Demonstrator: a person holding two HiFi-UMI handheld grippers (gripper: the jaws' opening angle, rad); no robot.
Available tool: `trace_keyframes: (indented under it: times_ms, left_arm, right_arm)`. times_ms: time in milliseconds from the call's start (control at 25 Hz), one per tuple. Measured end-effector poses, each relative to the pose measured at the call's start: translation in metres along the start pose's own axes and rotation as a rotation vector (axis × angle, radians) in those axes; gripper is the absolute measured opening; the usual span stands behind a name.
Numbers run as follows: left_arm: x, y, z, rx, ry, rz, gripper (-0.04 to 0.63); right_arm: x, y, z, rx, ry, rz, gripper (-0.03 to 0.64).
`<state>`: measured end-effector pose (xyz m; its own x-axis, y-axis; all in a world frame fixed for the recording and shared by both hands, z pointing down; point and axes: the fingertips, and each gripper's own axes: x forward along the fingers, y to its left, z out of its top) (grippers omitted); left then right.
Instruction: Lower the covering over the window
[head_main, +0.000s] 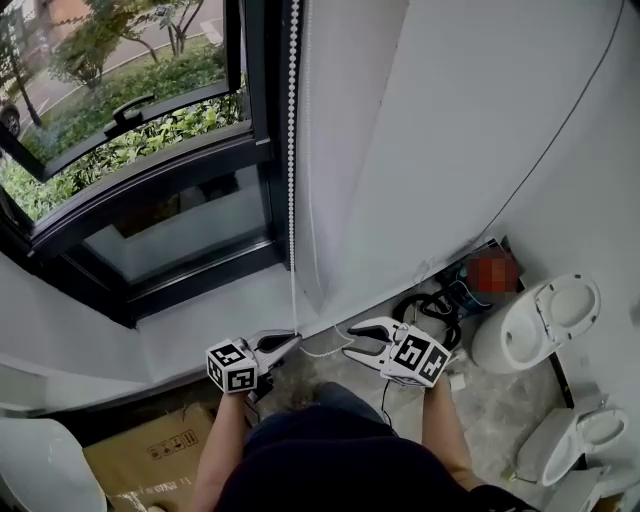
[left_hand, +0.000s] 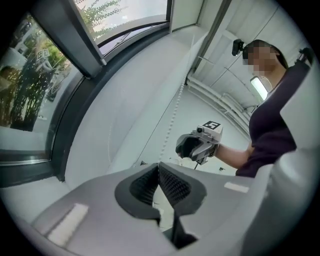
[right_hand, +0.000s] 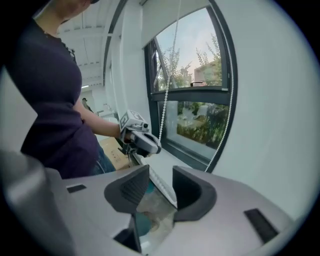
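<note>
A white bead chain (head_main: 292, 150) hangs down the dark window frame (head_main: 262, 120) to the sill. My left gripper (head_main: 292, 338) is low by the sill, shut on the chain's lower end; in the left gripper view the chain (left_hand: 175, 115) runs down to the closed jaw tips (left_hand: 159, 167). My right gripper (head_main: 352, 342) is beside it on the right, open, with nothing pressed between its pads (right_hand: 161, 180). A slack white loop of chain (head_main: 322, 350) lies between the two grippers. A second strand (right_hand: 227, 120) curves down at the right of the right gripper view. The glass (head_main: 120, 150) shows greenery.
The white sill (head_main: 200, 320) runs under the window, whose upper sash with a black handle (head_main: 130, 110) is tilted open. A white wall (head_main: 450, 130) rises to the right. On the floor are black cables (head_main: 430, 305), two white toilets (head_main: 540, 320) (head_main: 575, 440) and a cardboard box (head_main: 150, 450).
</note>
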<state>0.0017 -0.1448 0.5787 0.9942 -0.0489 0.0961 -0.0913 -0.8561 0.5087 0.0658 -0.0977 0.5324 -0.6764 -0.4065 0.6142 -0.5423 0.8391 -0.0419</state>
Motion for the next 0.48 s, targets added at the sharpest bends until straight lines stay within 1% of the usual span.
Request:
trace_keyframes:
  times_ms: [80,120,200,280,360,440,480]
  left_arm:
    - [0.001,-0.003,-0.002,0.008,0.012,-0.008,0.012]
    - [0.001,-0.003,-0.003,0.006,0.006,-0.011,0.012]
    - [0.000,-0.001,-0.001,-0.006,-0.019,-0.014,0.012]
    - [0.000,-0.002,-0.001,-0.009,-0.030,-0.022,0.012]
    - [0.003,-0.006,-0.002,0.002,-0.029,-0.036,0.012]
    - [0.007,-0.011,-0.003,0.011,-0.032,-0.053,0.012]
    - [0.009,-0.014,-0.004,0.014,-0.032,-0.062,0.012]
  right_arm:
    - [-0.014,-0.002,-0.002,-0.009,0.036,-0.022,0.120]
    - [-0.022,-0.003,0.003,-0.013,0.032,-0.033,0.120]
    - [-0.038,-0.005,0.022,-0.027,-0.022,-0.059,0.120]
    - [-0.051,-0.004,0.053,-0.045,-0.134,-0.079,0.120]
    - [-0.061,-0.004,0.092,-0.057,-0.281,-0.084,0.120]
    - [-0.064,-0.007,0.130,-0.038,-0.434,-0.074,0.120]
    - [-0.062,-0.008,0.146,-0.017,-0.493,-0.059,0.118]
